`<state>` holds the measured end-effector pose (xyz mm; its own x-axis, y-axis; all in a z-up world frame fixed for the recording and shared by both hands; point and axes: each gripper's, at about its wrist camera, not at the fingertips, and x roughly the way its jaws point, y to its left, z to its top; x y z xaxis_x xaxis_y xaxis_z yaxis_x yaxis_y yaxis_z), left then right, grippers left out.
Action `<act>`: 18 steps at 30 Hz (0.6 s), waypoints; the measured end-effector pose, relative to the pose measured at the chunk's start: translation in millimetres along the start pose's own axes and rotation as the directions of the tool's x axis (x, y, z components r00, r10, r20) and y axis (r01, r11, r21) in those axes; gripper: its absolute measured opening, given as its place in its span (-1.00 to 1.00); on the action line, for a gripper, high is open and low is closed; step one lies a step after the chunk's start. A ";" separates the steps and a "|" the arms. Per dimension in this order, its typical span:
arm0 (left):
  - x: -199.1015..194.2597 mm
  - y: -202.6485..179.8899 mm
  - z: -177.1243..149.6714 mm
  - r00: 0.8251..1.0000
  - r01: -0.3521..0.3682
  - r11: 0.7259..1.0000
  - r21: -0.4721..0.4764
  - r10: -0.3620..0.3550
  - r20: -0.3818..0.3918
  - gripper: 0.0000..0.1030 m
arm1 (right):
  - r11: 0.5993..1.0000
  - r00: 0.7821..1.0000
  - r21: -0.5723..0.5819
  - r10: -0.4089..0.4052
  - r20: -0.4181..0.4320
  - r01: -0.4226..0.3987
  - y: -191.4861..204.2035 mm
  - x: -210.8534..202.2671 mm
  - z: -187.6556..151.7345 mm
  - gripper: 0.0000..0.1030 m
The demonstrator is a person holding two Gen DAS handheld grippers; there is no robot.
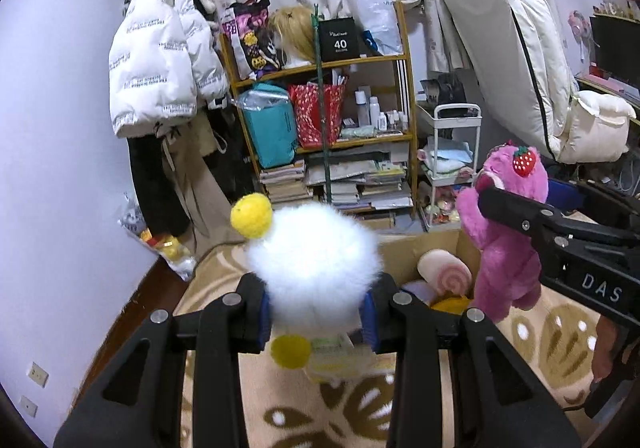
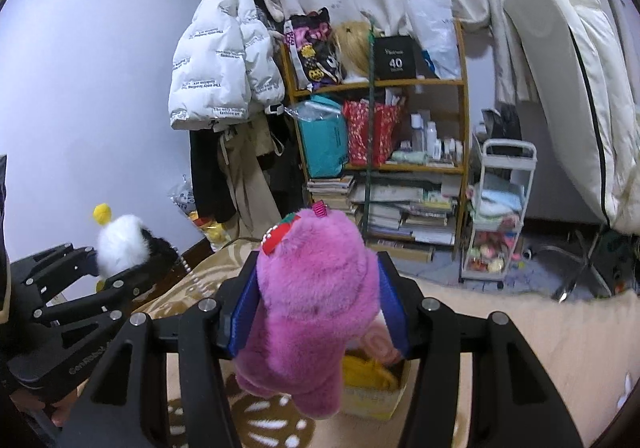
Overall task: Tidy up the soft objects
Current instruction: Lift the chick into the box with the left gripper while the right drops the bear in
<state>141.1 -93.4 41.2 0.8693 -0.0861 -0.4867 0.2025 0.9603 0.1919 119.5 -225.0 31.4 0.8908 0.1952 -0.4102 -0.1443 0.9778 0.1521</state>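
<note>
My left gripper (image 1: 316, 312) is shut on a fluffy white plush with yellow parts (image 1: 312, 268), held above the carpet beside a cardboard box (image 1: 404, 254). It also shows in the right wrist view (image 2: 122, 242). My right gripper (image 2: 318, 310) is shut on a pink plush bear with a strawberry (image 2: 316, 300), held over the box (image 2: 376, 404). The bear shows at the right of the left wrist view (image 1: 506, 232). The box holds a pink swirl plush (image 1: 444, 272) and a yellow plush (image 2: 368, 372).
A wooden shelf (image 1: 404, 60) with bags, bottles and books stands ahead. A white puffer jacket (image 1: 160, 68) hangs left of it. A white cart (image 2: 500, 216) and a leaning mattress (image 2: 576, 68) are on the right. A patterned carpet (image 1: 340, 408) covers the floor.
</note>
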 end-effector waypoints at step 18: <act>110.7 -0.1 -32.0 0.988 0.065 0.994 -0.091 -0.077 -0.133 -0.33 | 0.999 0.991 0.044 0.015 -0.134 -0.009 -28.5 80.7 -38.8 0.19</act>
<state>222.9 -94.6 -40.0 0.7836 -0.1233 -0.6089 0.2164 0.9729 0.0814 178.7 -234.1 -41.0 0.8228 0.2179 -0.5249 -0.1329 0.9717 0.1951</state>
